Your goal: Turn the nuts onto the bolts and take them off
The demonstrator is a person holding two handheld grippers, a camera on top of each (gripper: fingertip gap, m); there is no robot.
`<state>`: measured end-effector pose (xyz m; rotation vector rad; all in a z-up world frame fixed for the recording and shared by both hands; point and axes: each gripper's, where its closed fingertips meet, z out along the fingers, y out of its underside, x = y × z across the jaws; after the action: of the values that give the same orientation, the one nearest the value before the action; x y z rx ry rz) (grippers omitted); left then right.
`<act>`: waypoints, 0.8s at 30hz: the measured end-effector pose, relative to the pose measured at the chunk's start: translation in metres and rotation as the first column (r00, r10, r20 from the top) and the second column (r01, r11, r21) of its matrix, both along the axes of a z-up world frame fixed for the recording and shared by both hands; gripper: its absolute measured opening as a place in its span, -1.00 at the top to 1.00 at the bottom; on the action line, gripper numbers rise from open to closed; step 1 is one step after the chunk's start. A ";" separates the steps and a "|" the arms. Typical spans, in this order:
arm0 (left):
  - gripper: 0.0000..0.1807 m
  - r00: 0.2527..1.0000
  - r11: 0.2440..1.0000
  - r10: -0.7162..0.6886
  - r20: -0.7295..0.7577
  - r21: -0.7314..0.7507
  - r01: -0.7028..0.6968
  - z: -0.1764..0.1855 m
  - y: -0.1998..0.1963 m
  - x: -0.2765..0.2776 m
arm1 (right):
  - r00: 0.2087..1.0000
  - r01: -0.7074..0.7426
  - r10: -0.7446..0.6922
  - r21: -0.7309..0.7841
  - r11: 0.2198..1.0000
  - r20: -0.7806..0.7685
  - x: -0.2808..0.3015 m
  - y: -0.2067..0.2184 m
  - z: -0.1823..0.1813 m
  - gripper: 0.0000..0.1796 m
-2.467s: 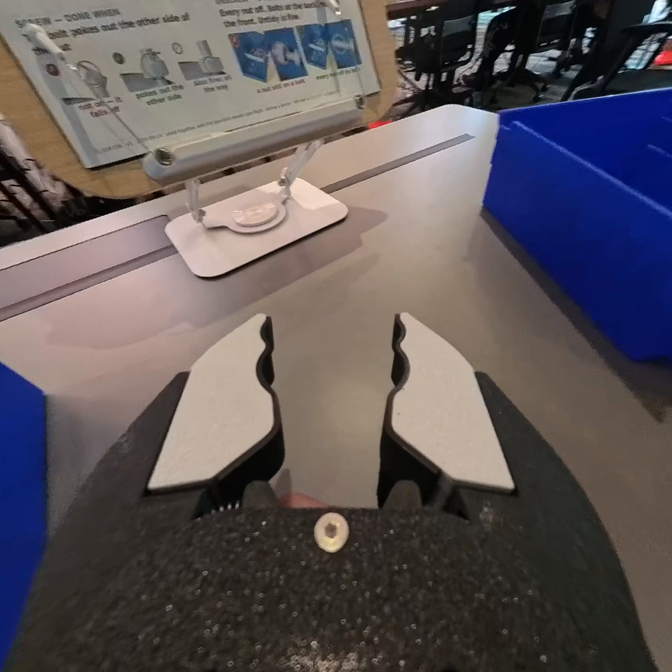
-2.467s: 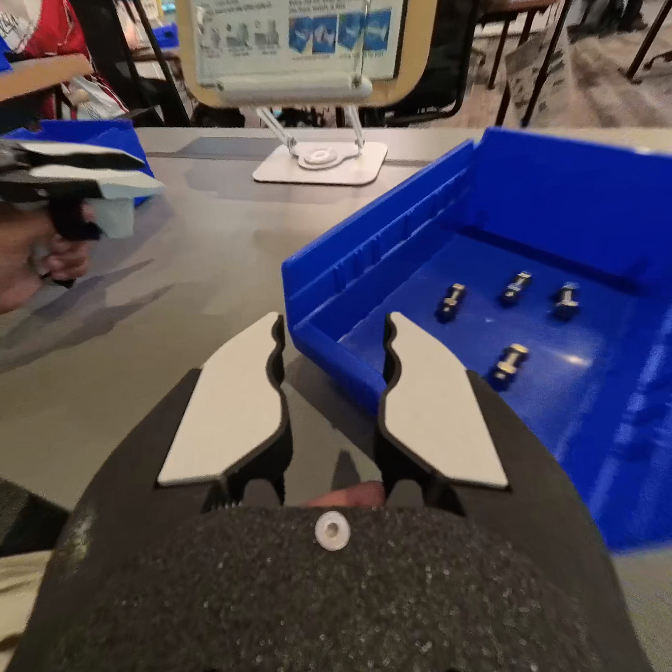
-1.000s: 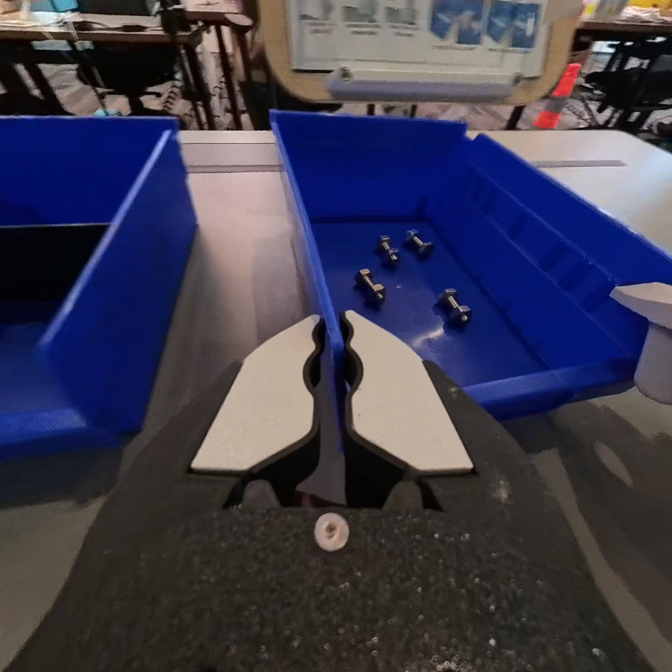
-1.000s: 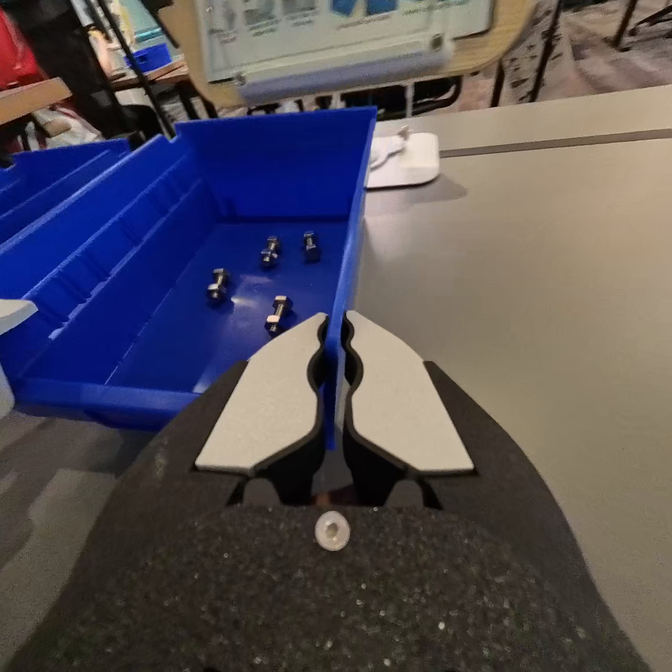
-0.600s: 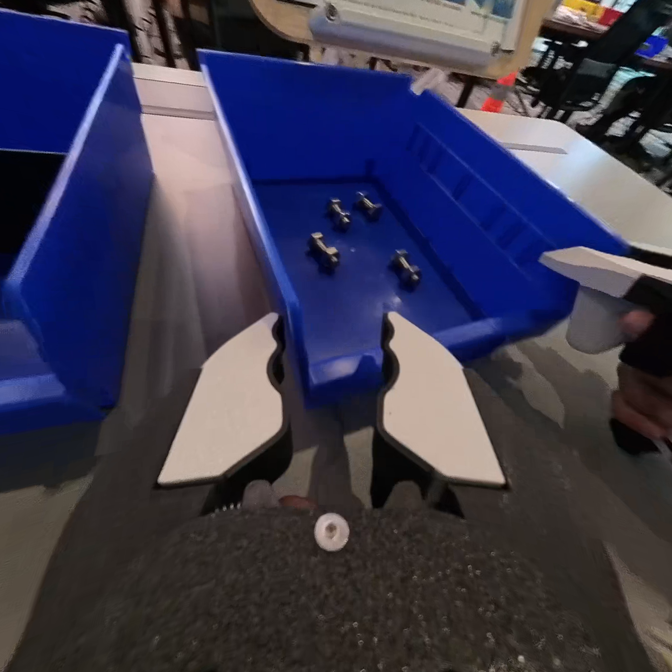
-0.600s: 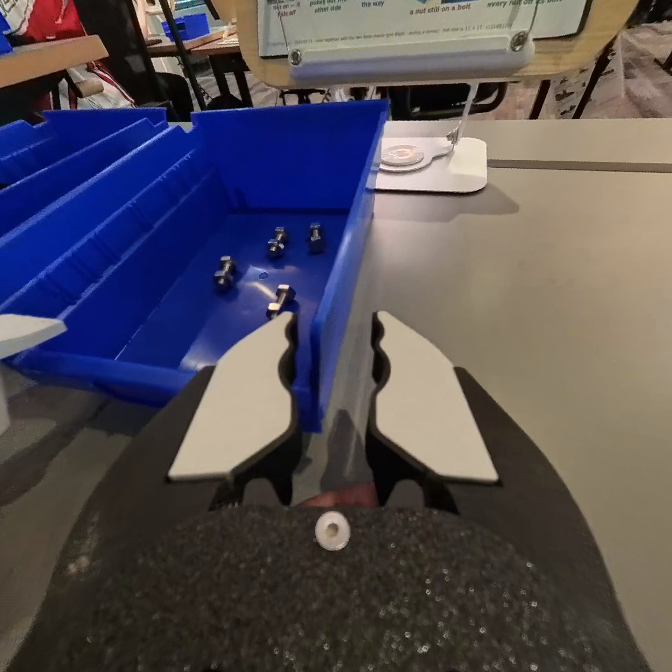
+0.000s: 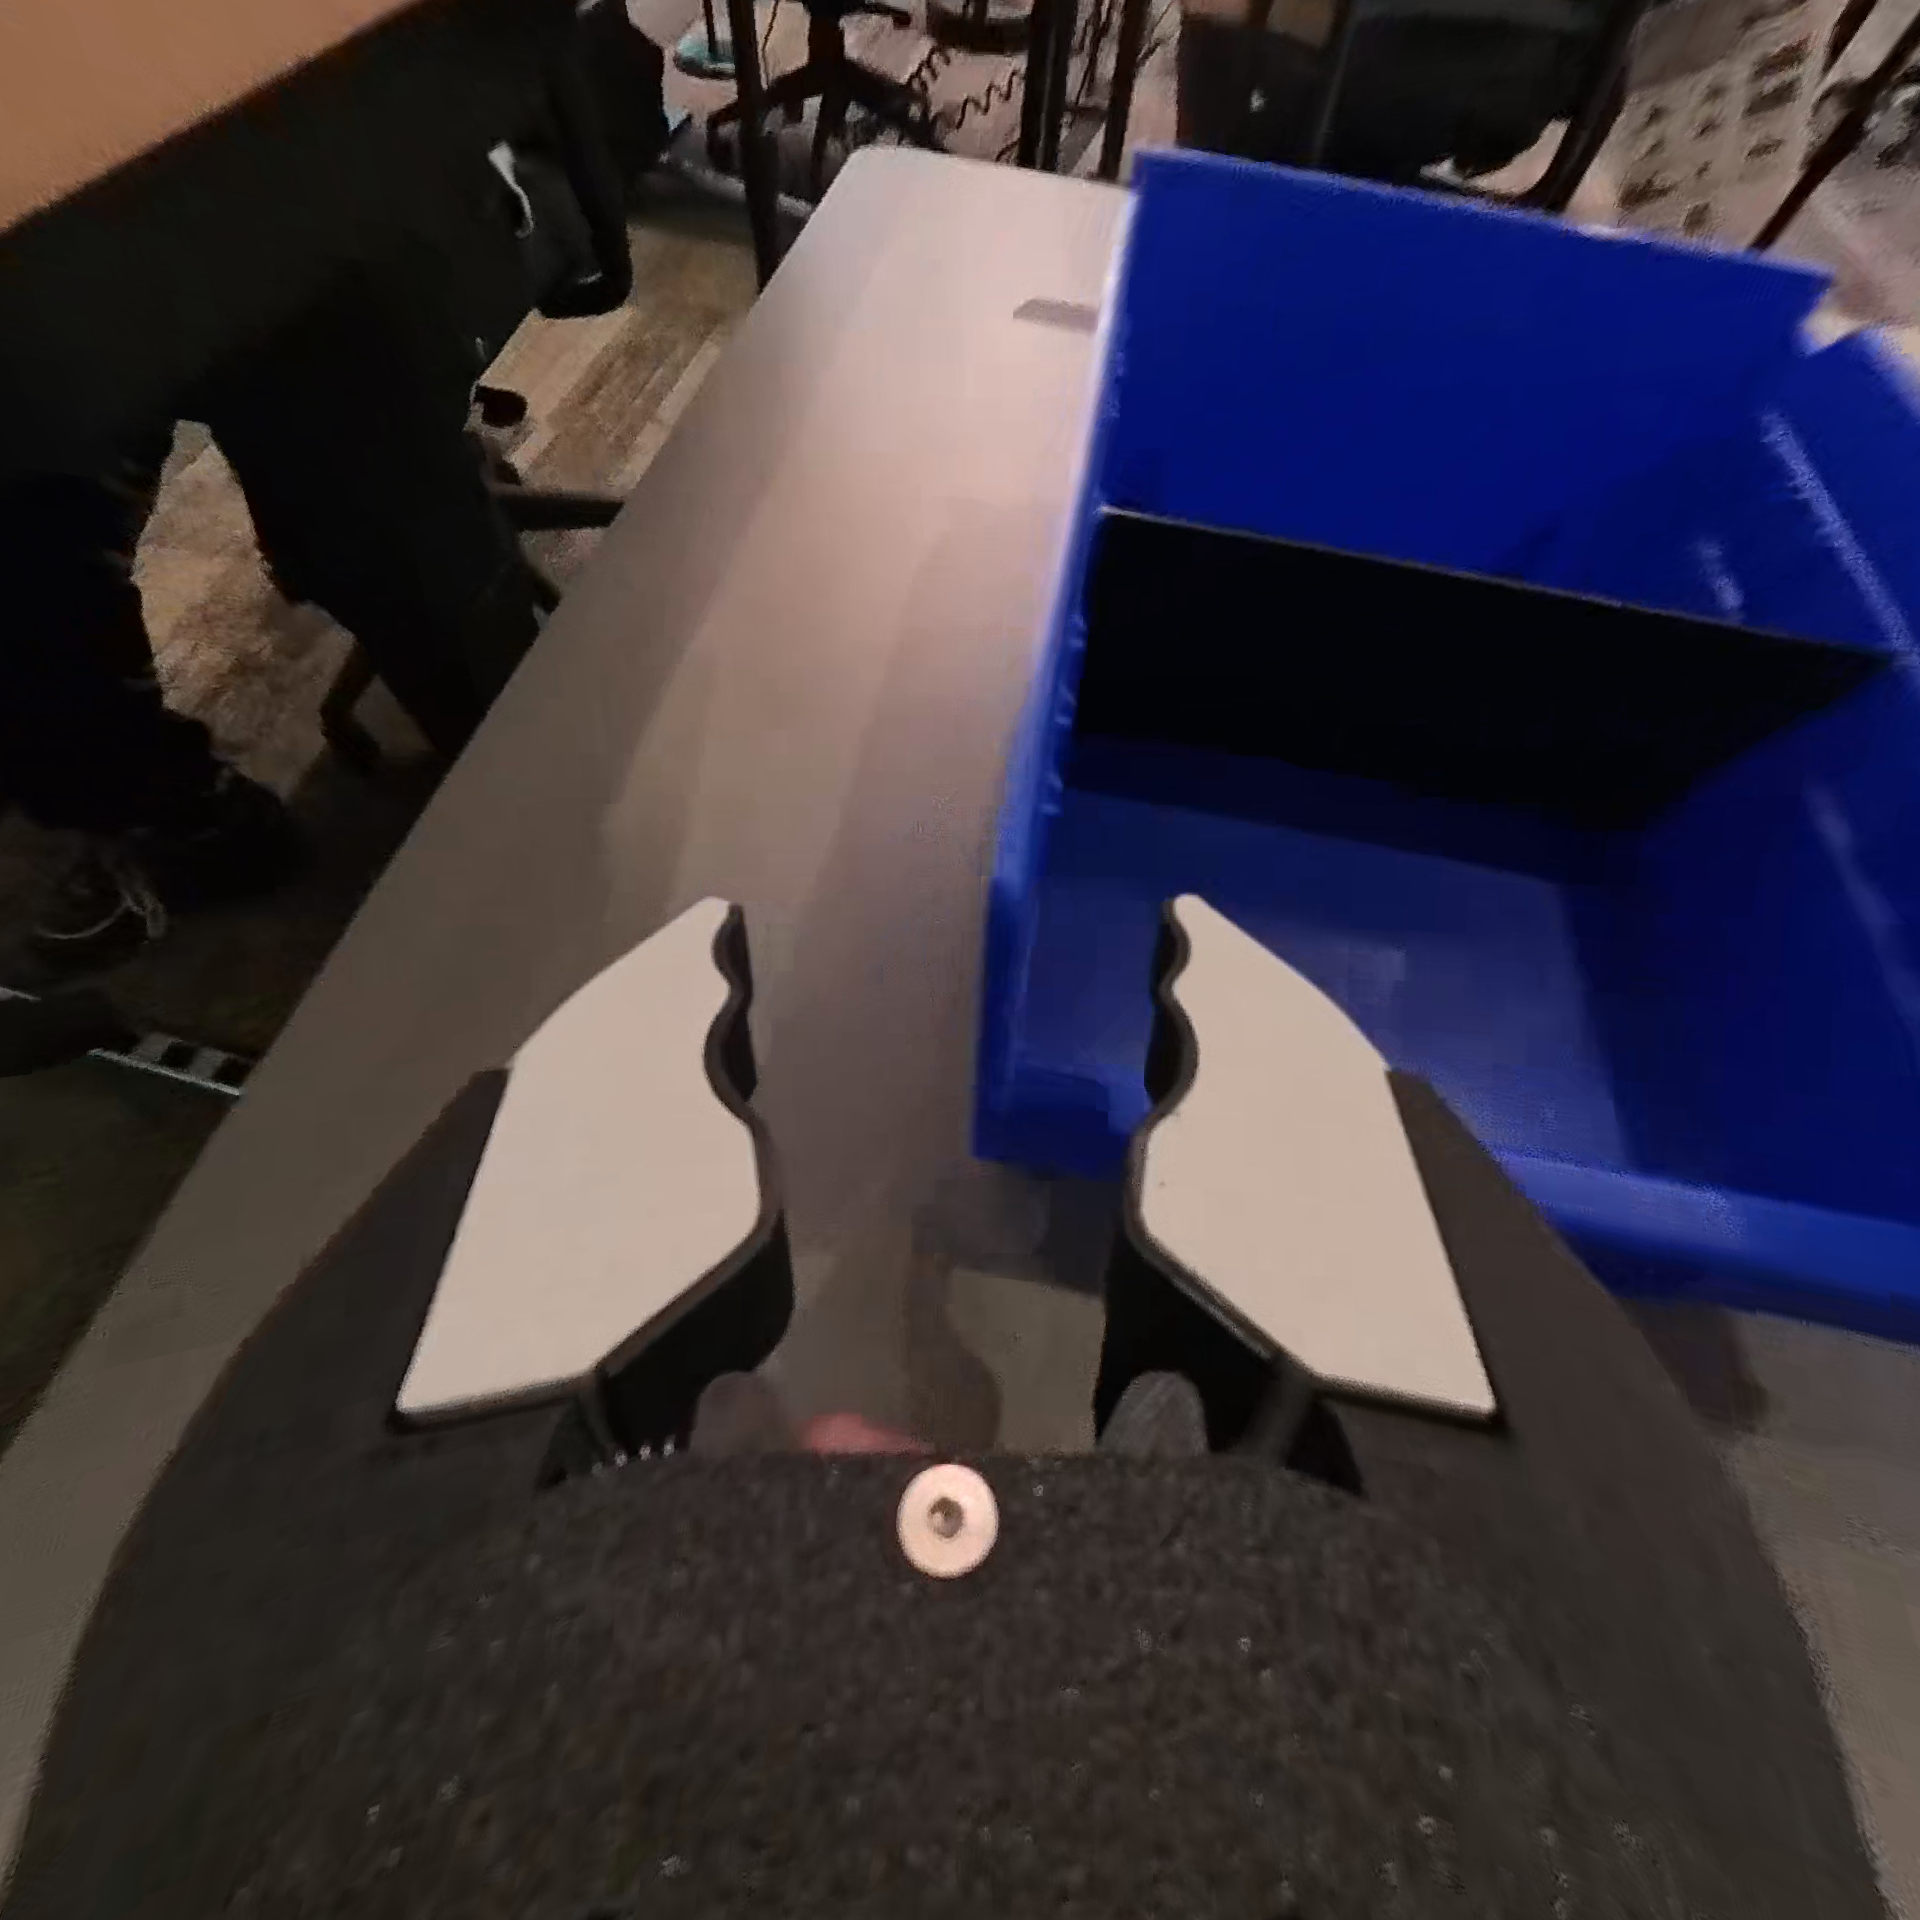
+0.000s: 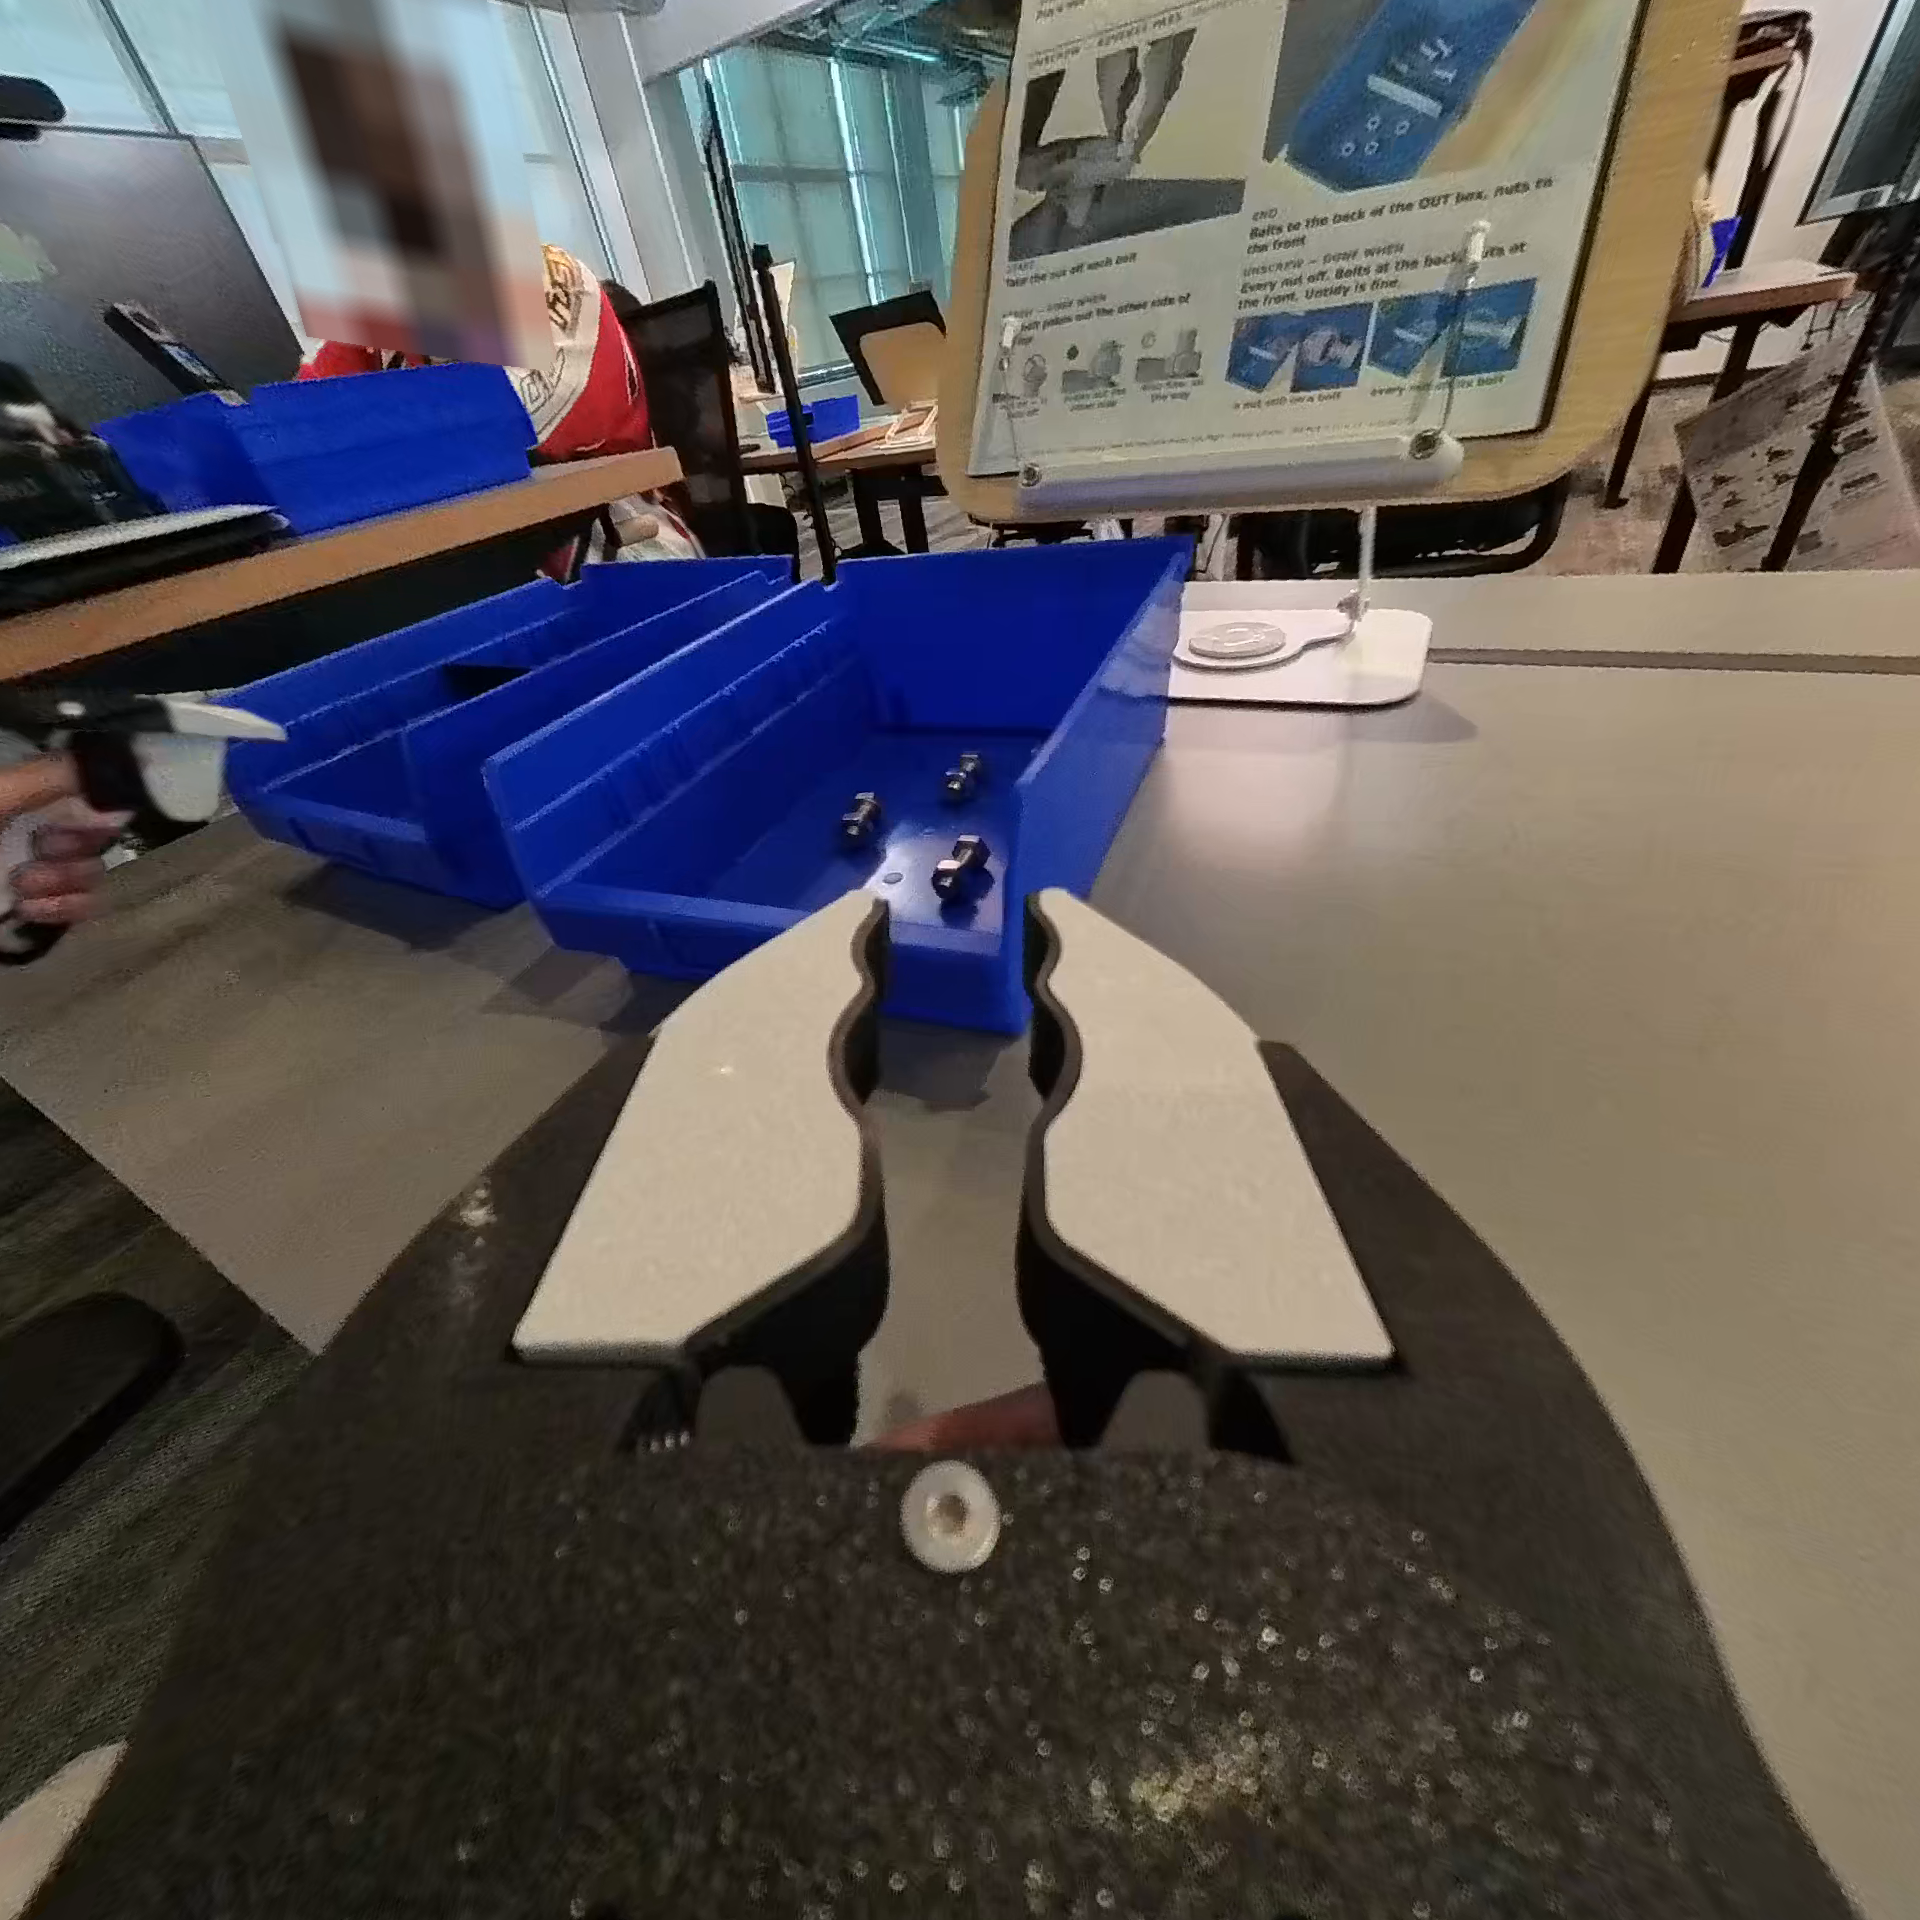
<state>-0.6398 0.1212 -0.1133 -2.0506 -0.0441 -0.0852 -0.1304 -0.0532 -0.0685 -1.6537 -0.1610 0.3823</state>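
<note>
L gripper [image 7: 954, 1013] spread wide, R gripper [image 8: 956, 971] half-spread, empty

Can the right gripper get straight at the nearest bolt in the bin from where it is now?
Probably yes. The right gripper is open and empty, just short of the bin's low front wall, and the nearest bolt lies uncovered just behind it. It would need to lift over that wall first.

Office-like workroom: rows of desks [image 8: 343, 561], blue bins [image 8: 343, 447], large windows [image 8: 831, 208].
</note>
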 end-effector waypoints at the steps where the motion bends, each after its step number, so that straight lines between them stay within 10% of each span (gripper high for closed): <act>1: 0.22 1.000 1.000 0.000 -0.016 -0.009 0.000 -0.004 0.007 -0.002 | 1.000 -0.012 0.012 -0.005 1.000 -0.002 -0.003 0.001 -0.001 0.75; 10: 0.89 0.998 0.999 -0.038 -0.051 -0.030 0.037 -0.020 0.010 0.013 | 0.985 -0.166 0.169 -0.072 0.983 0.037 -0.070 0.004 -0.019 0.76; 24: 0.96 0.997 0.998 -0.007 -0.076 0.069 0.013 -0.019 -0.102 0.061 | 0.931 -0.310 0.338 -0.193 0.931 0.137 -0.195 0.011 -0.051 0.58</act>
<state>-0.5793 0.0197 -0.1325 -1.9826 0.0161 -0.0148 -0.3250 -0.0424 -0.1196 -1.8300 -0.5483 0.5183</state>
